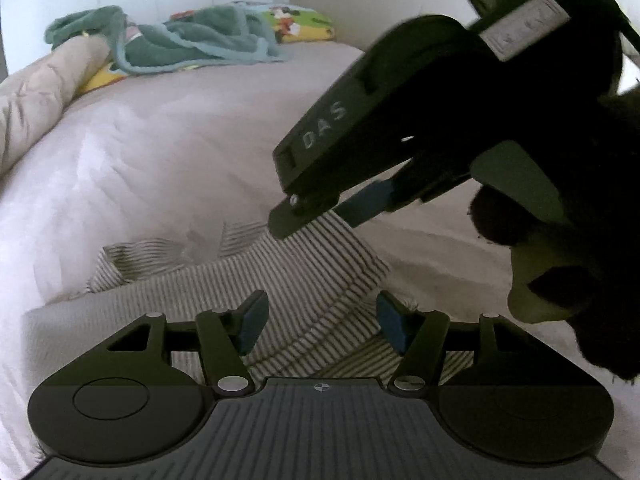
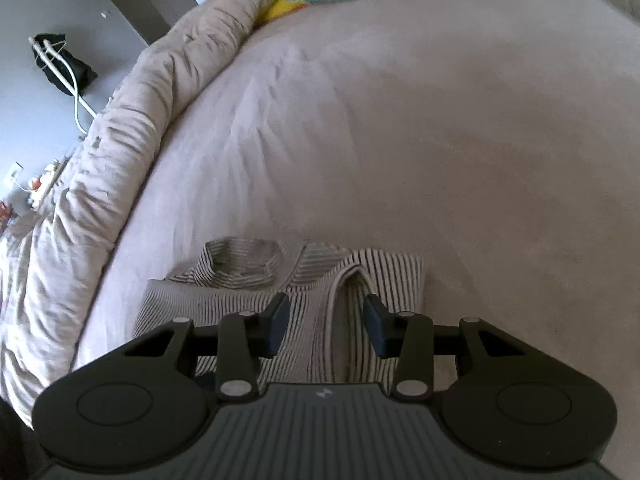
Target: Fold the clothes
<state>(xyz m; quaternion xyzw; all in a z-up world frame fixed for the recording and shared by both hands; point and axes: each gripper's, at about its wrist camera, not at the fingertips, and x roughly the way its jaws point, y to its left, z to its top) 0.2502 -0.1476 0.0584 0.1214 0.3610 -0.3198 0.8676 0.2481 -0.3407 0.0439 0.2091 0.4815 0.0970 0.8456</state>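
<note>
A grey-and-white striped garment (image 1: 304, 280) lies partly folded on the bed, its collar (image 2: 244, 260) toward the far side. My left gripper (image 1: 324, 322) hovers just over its near part, open, with nothing between the blue pads (image 1: 252, 320). My right gripper (image 2: 326, 324) points down at the garment's right side. A raised fold of the striped cloth (image 2: 352, 280) stands between its jaws, and the pads do not pinch it. In the left wrist view the right gripper (image 1: 320, 216) comes in from the upper right, its fingertips at the top of that fold.
The bed's beige cover (image 2: 440, 140) spreads wide around the garment. A rolled beige duvet (image 2: 132, 120) runs along the left edge. A green towel (image 1: 192, 40) and a cartoon-print pillow (image 1: 304, 20) lie at the head. A black bag with white cables (image 2: 60, 64) sits on the floor.
</note>
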